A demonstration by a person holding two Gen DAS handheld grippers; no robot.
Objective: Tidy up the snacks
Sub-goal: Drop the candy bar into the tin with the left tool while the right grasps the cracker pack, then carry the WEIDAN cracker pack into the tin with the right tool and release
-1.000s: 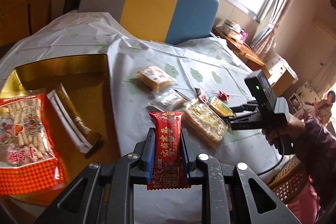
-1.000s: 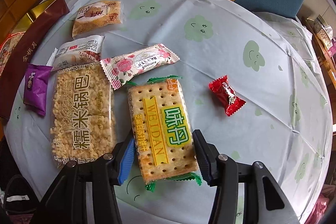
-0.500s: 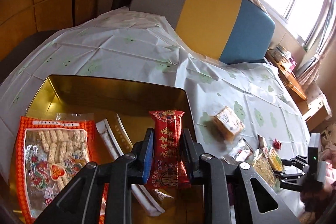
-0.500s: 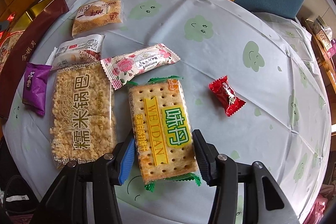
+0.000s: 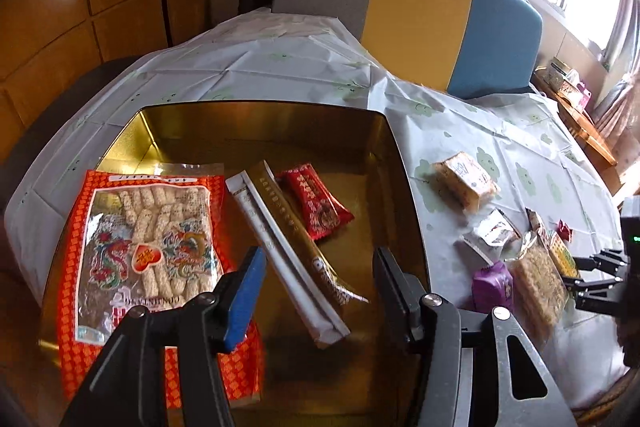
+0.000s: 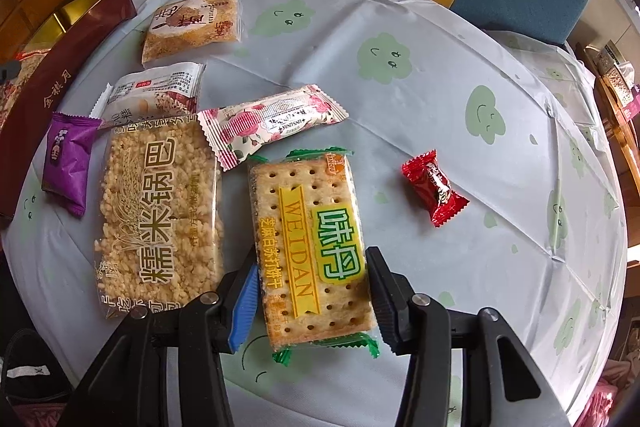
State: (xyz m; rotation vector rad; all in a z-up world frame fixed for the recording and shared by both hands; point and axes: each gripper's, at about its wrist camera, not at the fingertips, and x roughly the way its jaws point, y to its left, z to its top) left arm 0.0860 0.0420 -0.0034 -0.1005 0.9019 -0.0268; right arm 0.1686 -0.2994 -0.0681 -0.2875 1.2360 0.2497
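Our left gripper point(image 5: 318, 277) hangs over the gold tin point(image 5: 394, 163); its jaws have just been opening and stand wide, nothing between them. In the tin, left to right: orange rice-stick bag point(image 5: 150, 247), long white-and-gold packet point(image 5: 288, 251), small red snack pack point(image 5: 316, 205), all lying flat. Our right gripper point(image 6: 310, 291) brackets the soda cracker pack point(image 6: 310, 247) on the tablecloth point(image 6: 440, 107); jaws easing closed, pads look just short of contact. Red candy point(image 6: 434, 185) lies well apart to its right.
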